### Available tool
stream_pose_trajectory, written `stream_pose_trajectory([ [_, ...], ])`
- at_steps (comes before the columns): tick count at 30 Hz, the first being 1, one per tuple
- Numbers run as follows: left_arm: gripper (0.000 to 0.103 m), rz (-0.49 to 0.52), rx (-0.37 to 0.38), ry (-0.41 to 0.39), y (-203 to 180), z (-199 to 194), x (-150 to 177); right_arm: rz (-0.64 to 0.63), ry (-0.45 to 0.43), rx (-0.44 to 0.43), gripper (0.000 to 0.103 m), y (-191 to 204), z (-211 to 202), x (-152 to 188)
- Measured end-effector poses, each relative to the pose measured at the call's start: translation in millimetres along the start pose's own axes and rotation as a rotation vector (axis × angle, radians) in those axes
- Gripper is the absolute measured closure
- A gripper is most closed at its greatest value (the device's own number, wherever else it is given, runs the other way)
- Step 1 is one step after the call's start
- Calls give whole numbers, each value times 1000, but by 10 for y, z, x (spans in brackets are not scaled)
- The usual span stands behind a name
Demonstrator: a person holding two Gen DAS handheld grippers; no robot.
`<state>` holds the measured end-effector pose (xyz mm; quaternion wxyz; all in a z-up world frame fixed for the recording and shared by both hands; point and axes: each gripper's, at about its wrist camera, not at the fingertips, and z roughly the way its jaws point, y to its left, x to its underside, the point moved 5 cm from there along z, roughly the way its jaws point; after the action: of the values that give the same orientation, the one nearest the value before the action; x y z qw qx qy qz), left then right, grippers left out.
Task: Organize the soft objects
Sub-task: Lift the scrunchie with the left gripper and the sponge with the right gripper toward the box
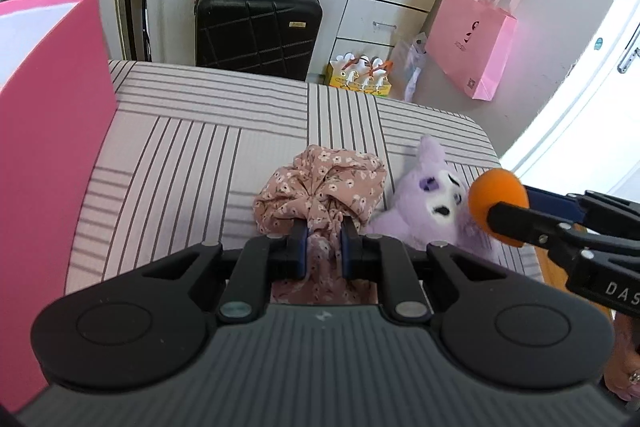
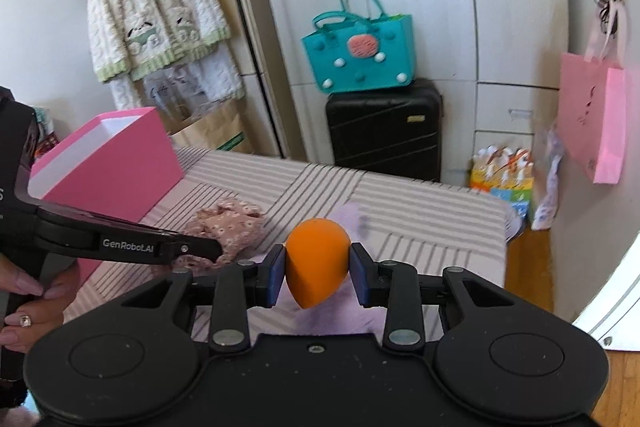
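The striped bed (image 1: 192, 147) is noted as the support; a pink box (image 2: 116, 163) with an open top stands on its left side, well apart from the items at the near edge. A purple plush toy (image 1: 432, 203) lies on the bed just beside the floral fabric scrunchie (image 1: 324, 187), at its right.

Step in hand, as judged: both held items are to be carried to the pink box, taken to be the container for soft objects. For a clean transfer, each gripper should be raised clear of the box wall before travelling left, and release should be made only once the item is over the opening. The two grippers are close together, so one should be moved at a time to avoid a clash. The scrunchie's loose folds hang below the fingers and could catch on the box rim; extra height is advised.

Left gripper (image 1: 325, 247): the fingers are drawn in to a narrow gap and are clenched on a gathered part of the scrunchie, the fabric bunching above and below the pads.

Right gripper (image 2: 318, 267): the fingers are set moderately apart and are pressed against both sides of the orange egg-shaped sponge (image 2: 318, 263), which is held above the bed over the plush toy, pointed end down.
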<state>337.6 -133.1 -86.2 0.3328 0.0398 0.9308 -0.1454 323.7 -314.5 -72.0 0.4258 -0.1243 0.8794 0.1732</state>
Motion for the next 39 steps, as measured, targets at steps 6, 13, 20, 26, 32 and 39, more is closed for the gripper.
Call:
stream_pose_trajectory([
  [6, 89, -2, 10, -1, 61, -172, 98, 4, 35, -20, 63, 156, -81, 73],
  [13, 89, 14, 24, -34, 114, -449, 182, 18, 67, -57, 63, 334, -195, 167],
  [20, 88, 61, 49, -37, 192, -752, 326, 12, 108, -96, 63, 535, -282, 293],
  [26, 88, 116, 92, 25, 250, -974, 470, 29, 151, -164, 63, 711, -377, 358],
  [32, 88, 200, 116, 88, 289, -1231, 631, -17, 186, -201, 63, 968, -539, 392],
  [39, 88, 231, 149, 153, 422, -1537, 809, -43, 220, -255, 63, 1197, -684, 408],
])
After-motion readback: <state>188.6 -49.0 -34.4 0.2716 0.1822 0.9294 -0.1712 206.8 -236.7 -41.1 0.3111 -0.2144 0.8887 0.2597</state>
